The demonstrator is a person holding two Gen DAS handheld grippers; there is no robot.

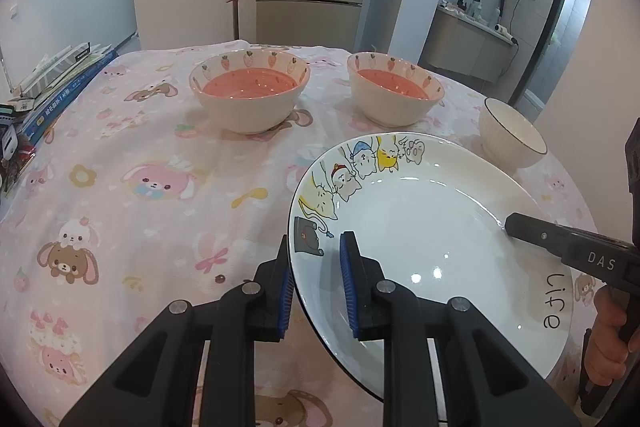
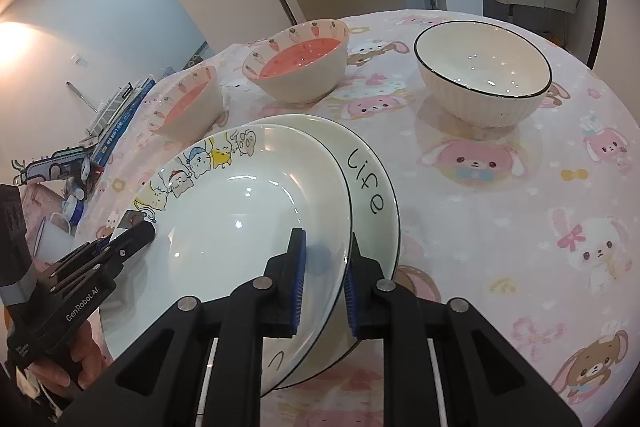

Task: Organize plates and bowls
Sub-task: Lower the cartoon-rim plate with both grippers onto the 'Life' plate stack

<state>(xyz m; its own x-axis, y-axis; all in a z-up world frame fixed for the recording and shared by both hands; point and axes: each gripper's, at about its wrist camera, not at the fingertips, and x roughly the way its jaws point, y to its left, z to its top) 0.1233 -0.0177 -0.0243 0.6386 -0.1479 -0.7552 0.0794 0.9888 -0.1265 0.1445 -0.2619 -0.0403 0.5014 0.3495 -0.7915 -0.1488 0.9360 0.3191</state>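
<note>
"life" on lower plate (image 2: 366, 183)

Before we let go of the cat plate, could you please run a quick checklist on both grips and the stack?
1. Left gripper pinching the cat plate rim: ok.
2. Right gripper pinching the opposite rim: ok.
3. Cat plate over the "life" plate: ok, though offset to one side.
4. Cat plate fully seated on the lower plate: cannot tell.
5. Carrot bowls clear of the stack: ok.
6. White bowl clear of the stack: ok.
</note>
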